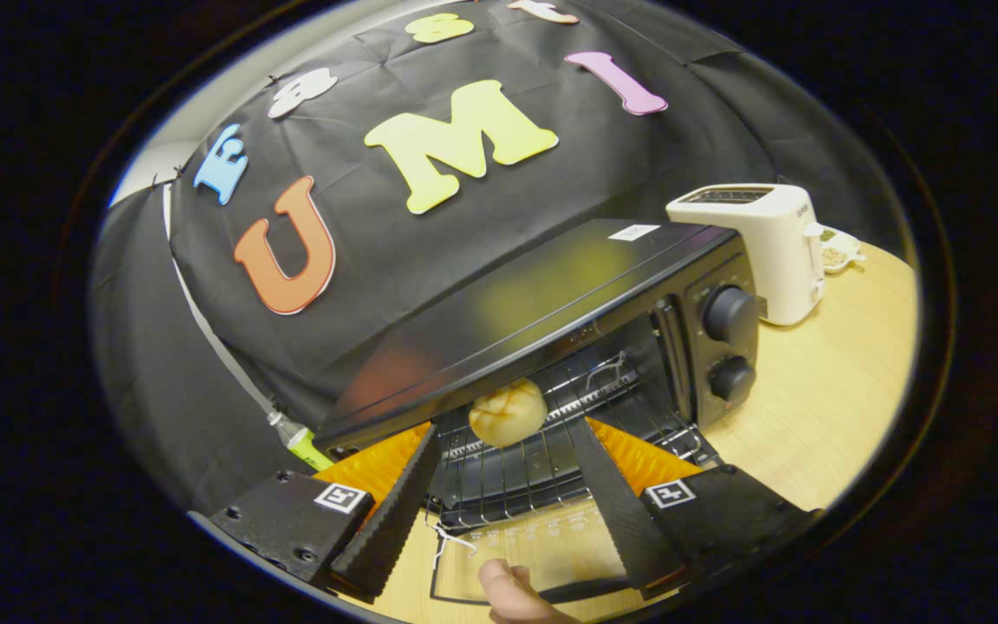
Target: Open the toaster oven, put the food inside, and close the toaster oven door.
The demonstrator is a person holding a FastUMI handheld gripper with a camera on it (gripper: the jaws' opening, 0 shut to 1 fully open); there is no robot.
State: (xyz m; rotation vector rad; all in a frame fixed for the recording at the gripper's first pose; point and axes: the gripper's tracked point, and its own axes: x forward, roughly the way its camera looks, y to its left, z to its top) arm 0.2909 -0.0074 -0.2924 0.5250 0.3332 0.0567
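Observation:
The black toaster oven (551, 286) stands on the wooden table with its glass door (525, 542) folded down flat toward me. A round pale bun (508, 412) rests on the wire rack (542, 464) just inside the oven mouth. My gripper (503, 427) reaches over the lowered door and is open. Its fingertips (424, 444) stand on either side of the bun, with a gap between each and the bun. A person's fingertip (512, 594) shows beside the door's handle, below the fingers.
A white slot toaster (759, 251) stands right of the oven, with a small dish (839, 250) behind it. The oven's two knobs (729, 314) face the bare wooden table (819, 407) at the right. A green-labelled bottle (298, 440) lies left of the oven.

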